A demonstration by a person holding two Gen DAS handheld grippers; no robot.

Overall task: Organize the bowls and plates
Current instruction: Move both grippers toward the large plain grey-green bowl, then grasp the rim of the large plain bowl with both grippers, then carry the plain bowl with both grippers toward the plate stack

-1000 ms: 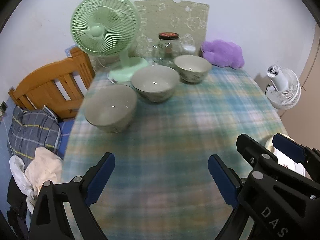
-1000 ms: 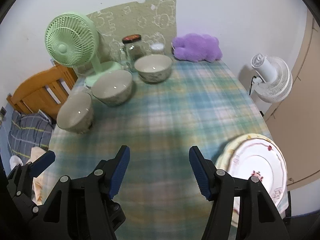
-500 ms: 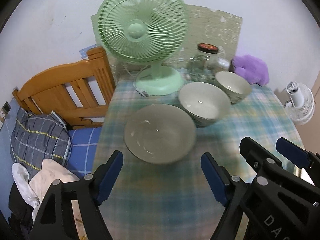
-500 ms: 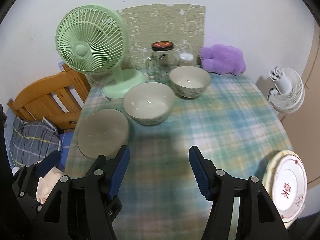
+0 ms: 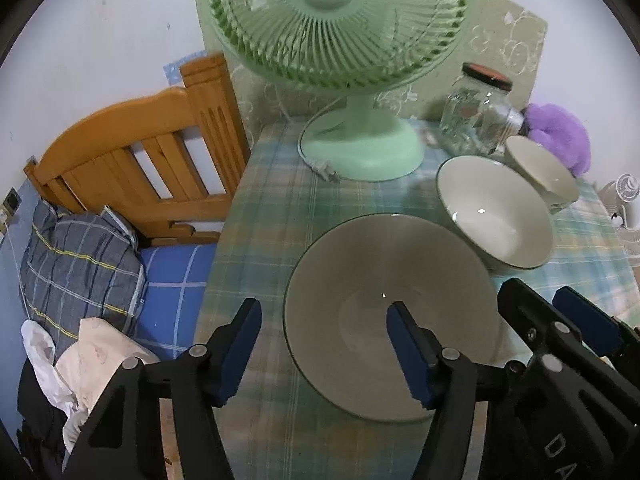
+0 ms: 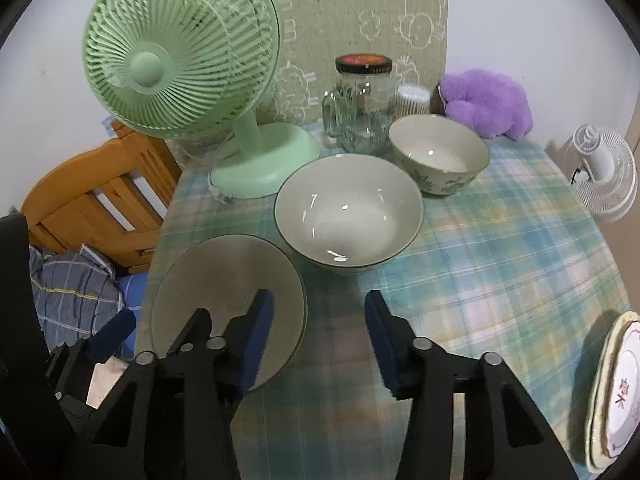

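Three bowls stand in a row on the plaid tablecloth [image 6: 500, 264]. Nearest is a wide grey-green bowl [image 5: 384, 292] [image 6: 224, 284], then a white-lined bowl [image 6: 348, 216] [image 5: 496, 216], then a flower-patterned bowl [image 6: 440, 156] [image 5: 540, 172]. My left gripper [image 5: 324, 344] straddles the near bowl's left rim, one finger inside and one outside. Its jaws are closing, with the pads still off the rim. My right gripper [image 6: 320, 340] straddles the same bowl's right rim and is closing too, without touching it. A stack of plates [image 6: 616, 392] sits at the table's right edge.
A green fan [image 6: 180, 64] stands behind the bowls beside a glass jar [image 6: 364, 104] and a purple plush toy [image 6: 488, 104]. A white fan [image 6: 604, 168] is off the table to the right. A wooden bed frame [image 5: 140, 152] and bedding adjoin the left edge.
Both grippers have come forward, leftward and down, from the open tablecloth to the nearest bowl. Both pairs of jaws have narrowed. The bowls have not moved.
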